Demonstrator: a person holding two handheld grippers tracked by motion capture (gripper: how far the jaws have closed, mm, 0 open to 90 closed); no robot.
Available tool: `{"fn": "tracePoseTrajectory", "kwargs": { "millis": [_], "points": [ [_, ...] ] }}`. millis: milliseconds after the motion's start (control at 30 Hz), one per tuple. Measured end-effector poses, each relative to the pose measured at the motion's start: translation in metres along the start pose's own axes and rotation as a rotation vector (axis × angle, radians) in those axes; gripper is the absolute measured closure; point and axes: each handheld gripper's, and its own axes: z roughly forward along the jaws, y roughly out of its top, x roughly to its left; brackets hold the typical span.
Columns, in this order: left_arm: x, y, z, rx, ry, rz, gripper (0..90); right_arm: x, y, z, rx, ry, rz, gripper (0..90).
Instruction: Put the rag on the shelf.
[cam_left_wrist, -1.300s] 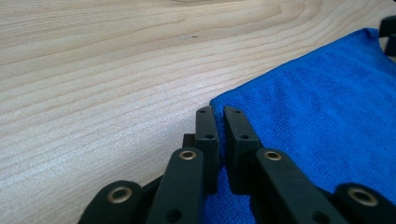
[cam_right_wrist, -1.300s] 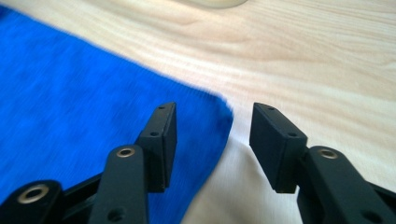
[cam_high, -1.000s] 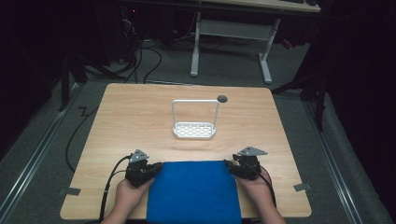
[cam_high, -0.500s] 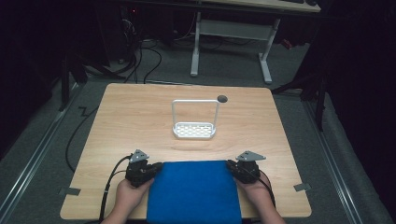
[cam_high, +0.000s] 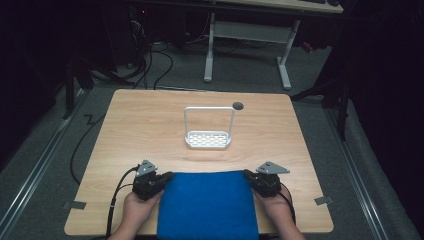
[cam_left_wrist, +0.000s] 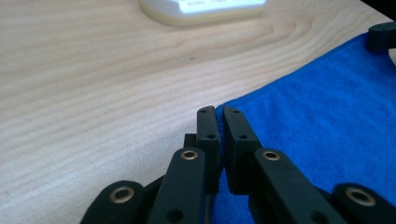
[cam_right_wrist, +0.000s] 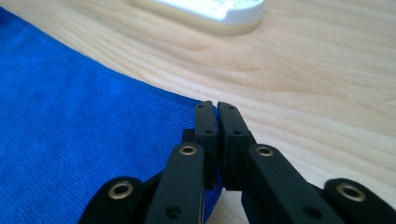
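A blue cloth (cam_high: 207, 204) lies flat at the near edge of the wooden table (cam_high: 150, 130), its front hanging over the edge. My left gripper (cam_high: 164, 178) is shut on the cloth's far left corner; in the left gripper view the gripper (cam_left_wrist: 219, 111) pinches the blue cloth (cam_left_wrist: 317, 121) corner between its jaws. My right gripper (cam_high: 248, 177) is shut on the far right corner, seen in the right gripper view as the gripper (cam_right_wrist: 214, 105) clamping the cloth (cam_right_wrist: 70, 126) edge. A hand holds each gripper.
A white rack (cam_high: 208, 131) with a perforated base and a tall wire handle stands mid-table, beyond the cloth. A dark round hole (cam_high: 238, 105) sits near the table's far edge. Cables trail off the left side. Dark floor and a desk frame lie beyond.
Both grippers have drawn the cloth slightly toward the near edge of the table; the right gripper moved back a little more. The rack has not moved.
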Motion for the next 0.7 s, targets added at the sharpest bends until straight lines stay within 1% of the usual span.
{"fn": "tracePoseTrajectory", "kwargs": {
  "millis": [133,167,233,267,333,367,433,500,567,633,700],
  "points": [
    [-0.001,0.004,-0.003,-0.027,0.021,0.011,86.2,0.0,0.002,-0.004,-0.046,-0.01,0.007,88.6],
    [-0.001,0.005,-0.003,-0.035,0.02,0.015,86.2,0.001,0.003,-0.005,-0.058,-0.013,0.007,88.6],
    [-0.001,0.007,-0.003,-0.046,0.023,0.021,86.2,0.001,0.004,-0.004,-0.064,-0.018,0.008,88.6],
    [-0.001,0.008,-0.002,-0.053,0.021,0.021,86.2,0.001,0.004,-0.004,-0.067,-0.019,0.019,88.6],
    [0.0,0.012,-0.002,-0.057,0.02,0.023,86.2,0.0,0.007,-0.004,-0.076,-0.015,0.024,88.6],
    [0.0,0.015,-0.002,-0.054,0.019,0.032,86.2,-0.001,0.008,-0.003,-0.084,-0.017,0.026,88.5],
    [0.001,0.02,-0.002,-0.059,0.012,0.039,86.2,-0.002,0.012,-0.003,-0.096,-0.027,0.018,88.6],
    [0.0,0.025,-0.004,-0.074,0.026,0.057,86.3,-0.003,0.016,-0.003,-0.114,-0.03,0.02,88.6],
    [0.001,0.03,-0.006,-0.09,0.038,0.062,86.8,-0.003,0.02,-0.006,-0.132,-0.04,0.023,88.6],
    [0.003,0.035,-0.008,-0.107,0.036,0.045,87.1,-0.003,0.025,-0.01,-0.156,-0.046,0.011,88.7],
    [0.004,0.041,-0.009,-0.114,0.025,0.028,87.4,-0.004,0.031,-0.014,-0.179,-0.044,0.003,88.7]
  ]
}}
